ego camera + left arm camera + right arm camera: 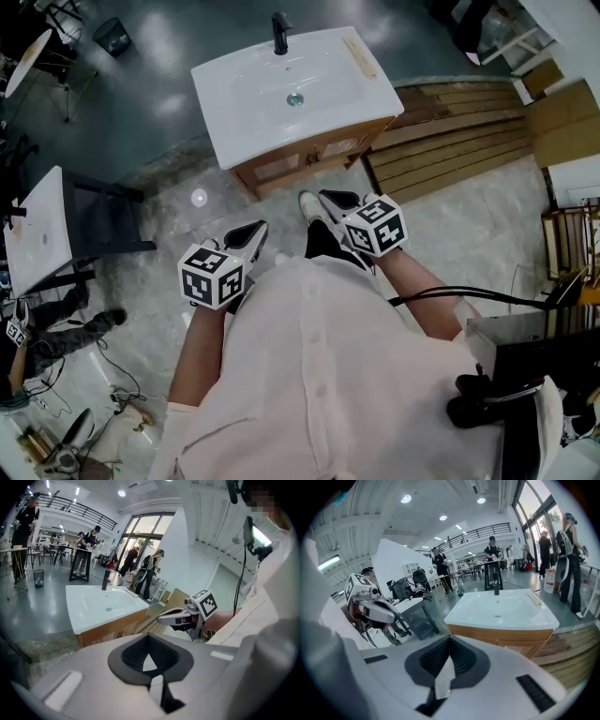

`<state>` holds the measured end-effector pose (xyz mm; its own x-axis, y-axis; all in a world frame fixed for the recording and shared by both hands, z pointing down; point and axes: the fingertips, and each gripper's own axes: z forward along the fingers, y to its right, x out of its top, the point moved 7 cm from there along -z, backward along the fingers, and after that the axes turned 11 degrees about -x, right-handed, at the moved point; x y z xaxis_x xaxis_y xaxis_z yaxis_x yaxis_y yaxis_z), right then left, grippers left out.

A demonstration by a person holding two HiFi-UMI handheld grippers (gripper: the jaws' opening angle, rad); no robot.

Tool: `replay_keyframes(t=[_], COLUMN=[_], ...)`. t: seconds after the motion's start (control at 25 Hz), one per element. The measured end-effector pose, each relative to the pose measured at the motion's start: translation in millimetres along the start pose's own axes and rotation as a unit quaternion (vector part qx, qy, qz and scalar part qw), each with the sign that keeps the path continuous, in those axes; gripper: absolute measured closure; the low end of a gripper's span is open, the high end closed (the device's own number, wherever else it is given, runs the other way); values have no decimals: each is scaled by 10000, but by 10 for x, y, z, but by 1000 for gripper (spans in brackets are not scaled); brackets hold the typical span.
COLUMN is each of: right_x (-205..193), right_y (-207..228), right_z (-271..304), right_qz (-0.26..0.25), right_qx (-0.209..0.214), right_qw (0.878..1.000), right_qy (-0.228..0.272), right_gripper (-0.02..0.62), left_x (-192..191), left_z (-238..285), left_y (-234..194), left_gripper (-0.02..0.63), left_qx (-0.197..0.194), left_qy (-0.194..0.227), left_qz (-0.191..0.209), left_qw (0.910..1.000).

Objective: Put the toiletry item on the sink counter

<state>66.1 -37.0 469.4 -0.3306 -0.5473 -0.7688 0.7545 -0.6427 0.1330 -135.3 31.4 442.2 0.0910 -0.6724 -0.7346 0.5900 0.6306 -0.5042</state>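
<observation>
A white sink counter [246, 94] on a wooden cabinet stands ahead of me, with a black faucet [280, 33] at its back edge. A pale, long flat item [359, 56] lies along the counter's right side, also seen as the pale item [534, 598] in the right gripper view. My left gripper [253, 232] hangs at waist height, short of the cabinet, jaws together and nothing in them. My right gripper [330, 201] is beside it, also shut and empty. Each gripper view looks over closed jaw tips, left gripper [149, 637] and right gripper [450, 640], toward the sink.
A second white basin top [37, 230] on a dark frame [108, 220] stands at the left. Wooden boards [450, 141] lie on the floor right of the cabinet. A small white disc [199, 197] lies on the marble floor. Several people stand in the background.
</observation>
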Motion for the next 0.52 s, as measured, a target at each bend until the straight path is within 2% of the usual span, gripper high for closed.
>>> replay_keyframes(t=[0.52], right_x=[48], right_y=[251], right_z=[126], right_qz=[182], right_qx=[-130], right_qw=[9997], right_qy=[-45], right_gripper=[591], left_x=[67], left_z=[106], left_y=[-182], left_gripper=[600], left_qx=[-47], left_qy=[-127], left_qz=[-129], left_qw=[9998])
